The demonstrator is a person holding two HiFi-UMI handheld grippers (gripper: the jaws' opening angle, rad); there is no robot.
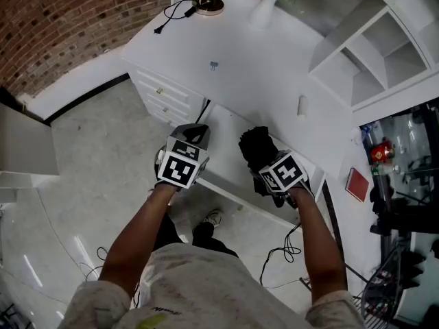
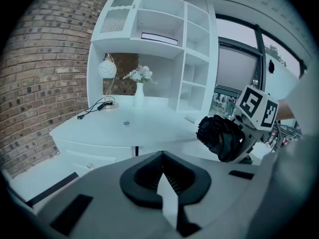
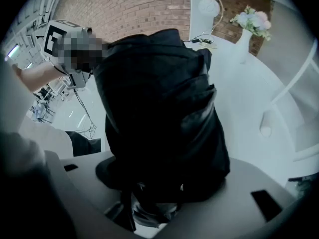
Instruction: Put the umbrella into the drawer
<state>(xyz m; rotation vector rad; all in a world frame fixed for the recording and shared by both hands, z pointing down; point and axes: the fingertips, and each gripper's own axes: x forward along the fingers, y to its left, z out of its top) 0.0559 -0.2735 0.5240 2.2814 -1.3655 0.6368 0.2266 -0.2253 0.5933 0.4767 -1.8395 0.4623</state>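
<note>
A black folded umbrella [image 1: 255, 146] hangs bundled over the open white drawer [image 1: 226, 132] under the desk [image 1: 260, 67]. My right gripper [image 1: 266, 173] is shut on its lower end. In the right gripper view the umbrella [image 3: 159, 108] fills the middle and hides the jaws of the right gripper [image 3: 149, 203]. My left gripper [image 1: 195, 132] is at the drawer's left front corner, and in its own view this left gripper [image 2: 162, 176] has its jaws together with no object between them. From there the umbrella [image 2: 222, 136] shows to the right, apart from it.
On the desk are a lamp base with a black cord [image 1: 209, 4], a vase of flowers [image 1: 264, 9], a small blue clip [image 1: 214, 65] and a white cylinder [image 1: 302, 106]. A shelf unit [image 1: 377, 53] rises at right. Side drawers [image 1: 161, 101] stand left; cables [image 1: 285, 252] lie on the floor.
</note>
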